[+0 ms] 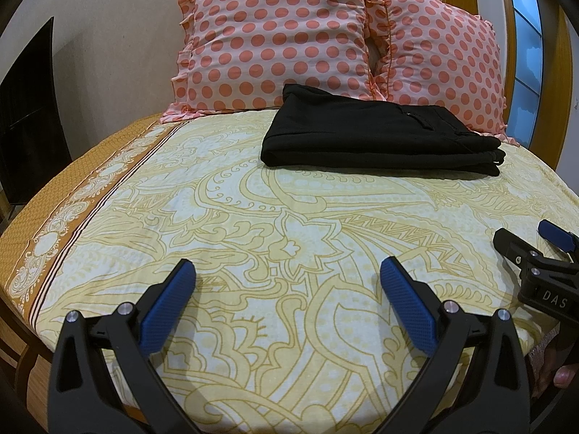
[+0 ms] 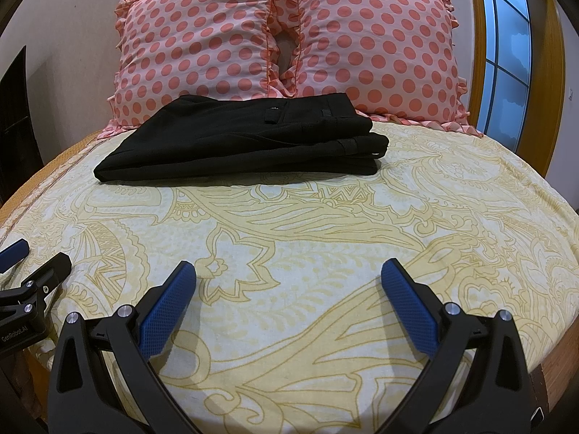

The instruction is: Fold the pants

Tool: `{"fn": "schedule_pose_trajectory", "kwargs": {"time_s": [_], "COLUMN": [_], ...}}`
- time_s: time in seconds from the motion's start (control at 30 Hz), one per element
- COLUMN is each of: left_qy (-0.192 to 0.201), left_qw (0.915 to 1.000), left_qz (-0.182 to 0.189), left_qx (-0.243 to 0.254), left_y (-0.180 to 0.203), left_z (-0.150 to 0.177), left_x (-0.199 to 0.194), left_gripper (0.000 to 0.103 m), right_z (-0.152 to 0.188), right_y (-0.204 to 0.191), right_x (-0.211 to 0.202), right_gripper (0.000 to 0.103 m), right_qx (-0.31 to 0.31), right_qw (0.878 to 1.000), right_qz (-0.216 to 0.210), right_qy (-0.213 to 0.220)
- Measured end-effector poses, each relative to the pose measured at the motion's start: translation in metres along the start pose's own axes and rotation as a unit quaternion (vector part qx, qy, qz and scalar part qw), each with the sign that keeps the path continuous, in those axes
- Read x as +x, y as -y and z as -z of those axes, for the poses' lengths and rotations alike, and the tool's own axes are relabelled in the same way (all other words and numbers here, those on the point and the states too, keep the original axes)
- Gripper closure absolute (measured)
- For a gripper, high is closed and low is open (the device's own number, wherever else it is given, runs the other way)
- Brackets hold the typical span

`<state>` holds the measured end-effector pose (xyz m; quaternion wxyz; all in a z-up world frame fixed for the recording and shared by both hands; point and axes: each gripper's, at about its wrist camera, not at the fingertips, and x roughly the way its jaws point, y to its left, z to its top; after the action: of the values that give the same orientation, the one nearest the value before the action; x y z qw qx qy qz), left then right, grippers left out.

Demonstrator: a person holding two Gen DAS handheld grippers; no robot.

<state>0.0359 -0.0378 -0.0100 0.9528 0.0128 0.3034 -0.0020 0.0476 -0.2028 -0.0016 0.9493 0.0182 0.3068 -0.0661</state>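
Observation:
The black pants (image 1: 376,133) lie folded in a compact stack on the far part of the bed, just in front of the pillows; they also show in the right wrist view (image 2: 246,141). My left gripper (image 1: 287,271) is open and empty, low over the near part of the bed, well short of the pants. My right gripper (image 2: 289,271) is open and empty too, beside it to the right. The right gripper shows at the right edge of the left wrist view (image 1: 524,242), and the left gripper at the left edge of the right wrist view (image 2: 36,256).
The bed has a yellow-patterned sheet (image 1: 253,217) with an orange border on the left. Two pink polka-dot pillows (image 2: 202,39) (image 2: 376,47) lean against the wall behind the pants. A window (image 2: 506,54) with a wooden frame is at right. A dark panel (image 1: 25,108) stands left.

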Motion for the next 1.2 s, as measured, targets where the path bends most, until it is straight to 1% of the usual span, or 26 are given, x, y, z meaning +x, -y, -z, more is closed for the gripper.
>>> {"fn": "schedule_pose_trajectory", "kwargs": {"time_s": [0.47, 1.2], "left_qy": [0.002, 0.0], "left_qw": [1.0, 1.0], "left_qz": [0.006, 0.005], "left_qx": [0.003, 0.002], "left_y": [0.0001, 0.0016], "left_z": [-0.0012, 0.0004], "left_x": [-0.0024, -0.0012], "left_gripper": [0.002, 0.002], "right_z": [-0.0002, 0.0004], "right_y": [-0.0001, -0.0001], "right_x": [0.0001, 0.0], "right_gripper": [0.001, 0.001], "right_qx": [0.0, 0.0], "right_qw": [1.0, 1.0], "right_qz": [0.0, 0.001], "right_qy": [0.0, 0.0]}}
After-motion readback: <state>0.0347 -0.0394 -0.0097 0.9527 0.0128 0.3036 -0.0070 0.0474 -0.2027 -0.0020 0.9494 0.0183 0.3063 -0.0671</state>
